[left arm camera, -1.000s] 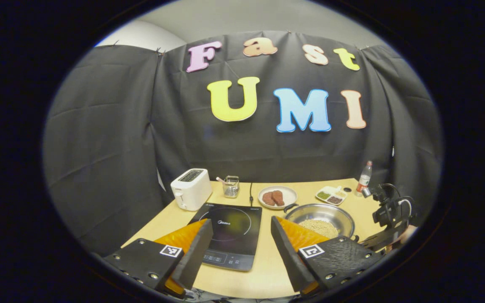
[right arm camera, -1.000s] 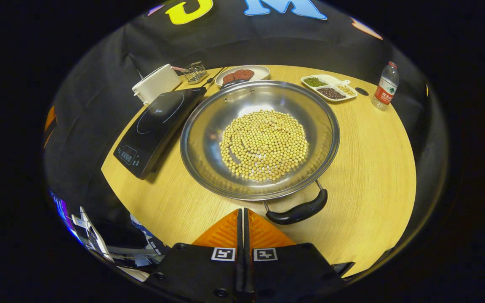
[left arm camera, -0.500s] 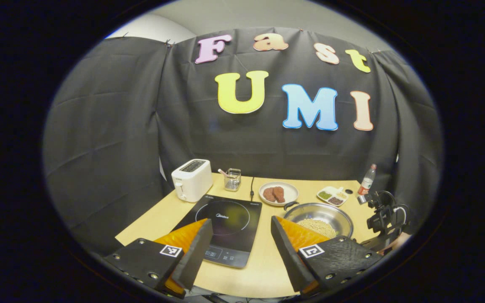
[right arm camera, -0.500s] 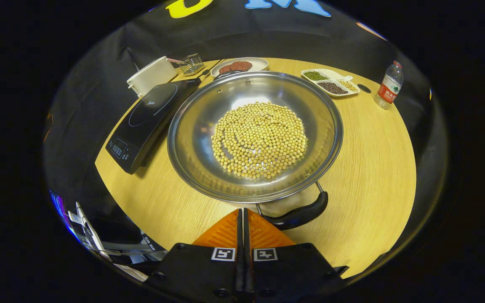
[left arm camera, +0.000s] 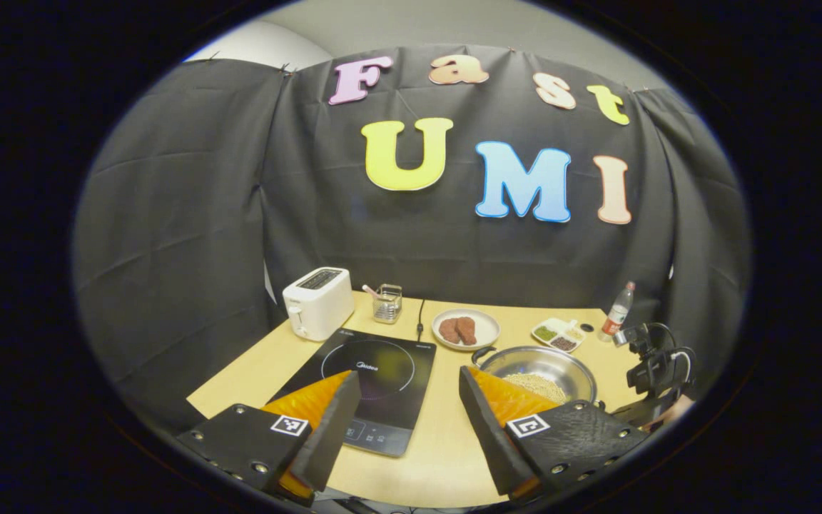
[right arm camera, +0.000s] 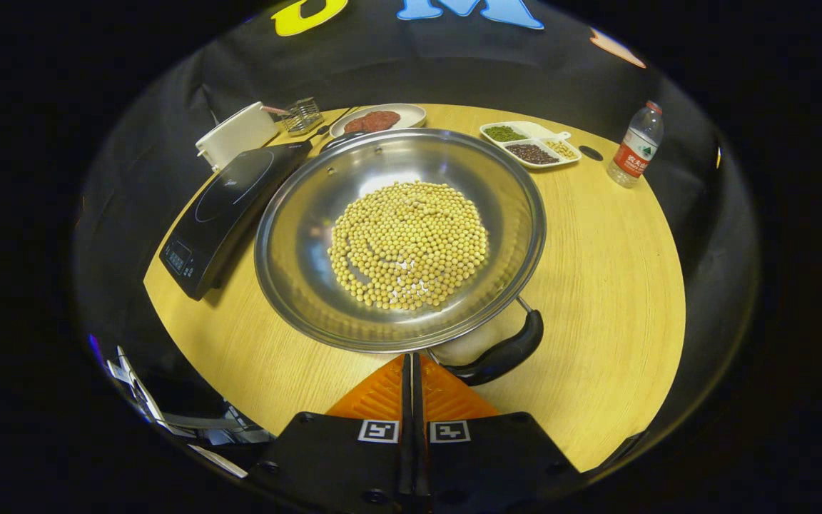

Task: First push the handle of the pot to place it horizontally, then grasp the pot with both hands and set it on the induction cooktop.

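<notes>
My right claw [right arm camera: 412,364], pinched closed on nothing, noses up to the pot [right arm camera: 400,239] handle [right arm camera: 500,353] at five o'clock, best nudged gently sideways so the beans [right arm camera: 409,244] stay put, while my left claw [left arm camera: 407,407] waits wide open.

Two handheld grippers, one spread, one closed.
The left gripper [left arm camera: 409,421] hangs with its fingers wide apart; the right gripper [right arm camera: 412,378] has its fingers pressed together, nothing between them, pointing forward and down.
</notes>
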Demonstrator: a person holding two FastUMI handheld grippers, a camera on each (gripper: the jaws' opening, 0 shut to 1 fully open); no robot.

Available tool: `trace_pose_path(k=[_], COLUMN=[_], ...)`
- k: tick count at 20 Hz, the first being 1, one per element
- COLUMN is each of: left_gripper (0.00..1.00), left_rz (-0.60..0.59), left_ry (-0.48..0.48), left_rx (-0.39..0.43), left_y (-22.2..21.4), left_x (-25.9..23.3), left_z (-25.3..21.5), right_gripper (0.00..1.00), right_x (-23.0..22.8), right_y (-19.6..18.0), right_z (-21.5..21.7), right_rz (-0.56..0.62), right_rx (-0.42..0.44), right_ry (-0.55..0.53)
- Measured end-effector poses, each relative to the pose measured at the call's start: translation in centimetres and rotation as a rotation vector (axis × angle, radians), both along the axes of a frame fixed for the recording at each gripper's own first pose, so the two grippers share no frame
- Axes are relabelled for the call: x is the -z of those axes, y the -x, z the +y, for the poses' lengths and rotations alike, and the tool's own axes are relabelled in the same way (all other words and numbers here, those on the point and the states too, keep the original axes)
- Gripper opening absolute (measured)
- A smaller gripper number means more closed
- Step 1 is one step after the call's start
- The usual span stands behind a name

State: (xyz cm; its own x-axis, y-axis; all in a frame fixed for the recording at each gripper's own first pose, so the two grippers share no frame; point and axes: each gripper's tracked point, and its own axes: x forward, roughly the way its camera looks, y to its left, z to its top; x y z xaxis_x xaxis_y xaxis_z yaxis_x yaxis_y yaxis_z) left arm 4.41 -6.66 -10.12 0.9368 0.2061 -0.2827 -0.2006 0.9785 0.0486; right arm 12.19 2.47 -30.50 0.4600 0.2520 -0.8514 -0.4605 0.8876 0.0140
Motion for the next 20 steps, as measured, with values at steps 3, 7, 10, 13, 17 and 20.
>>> trace_pose_path(k=[3, 7, 10, 13, 17, 20], left_gripper=[0.82, 0.85, 0.85, 0.85, 0.85, 0.82], left_rz=[0.006, 0.014, 0.016, 0.016, 0.024, 0.019], left_ry=[0.002, 0.001, -0.001, -0.004, -0.011, 0.001], left_rx=[-0.001, -0.006, -0.010, -0.014, -0.032, -0.058], left_y=[-0.3, -0.7, -1.2, -1.5, -1.8, -1.9], left_x=[0.1, 0.4, 0.5, 0.6, 1.0, 1.1], left_z=[-0.4, -1.3, -2.0, -2.9, -4.2, -5.1], right_gripper=[0.02, 0.02, 0.02, 0.02, 0.02, 0.02], right_x=[-0.3, -0.2, -0.2, -0.3, -0.6, -0.8], right_y=[-0.9, -2.0, -2.7, -3.8, -5.3, -6.5], right_z=[-0.9, -2.2, -3.0, -4.3, -5.3, -6.1], right_rz=[-0.010, -0.025, -0.029, -0.045, -0.055, -0.060], right_rx=[0.026, 0.041, 0.052, 0.075, 0.114, 0.122], right_ry=[-0.002, 0.017, 0.019, 0.013, -0.024, -0.037])
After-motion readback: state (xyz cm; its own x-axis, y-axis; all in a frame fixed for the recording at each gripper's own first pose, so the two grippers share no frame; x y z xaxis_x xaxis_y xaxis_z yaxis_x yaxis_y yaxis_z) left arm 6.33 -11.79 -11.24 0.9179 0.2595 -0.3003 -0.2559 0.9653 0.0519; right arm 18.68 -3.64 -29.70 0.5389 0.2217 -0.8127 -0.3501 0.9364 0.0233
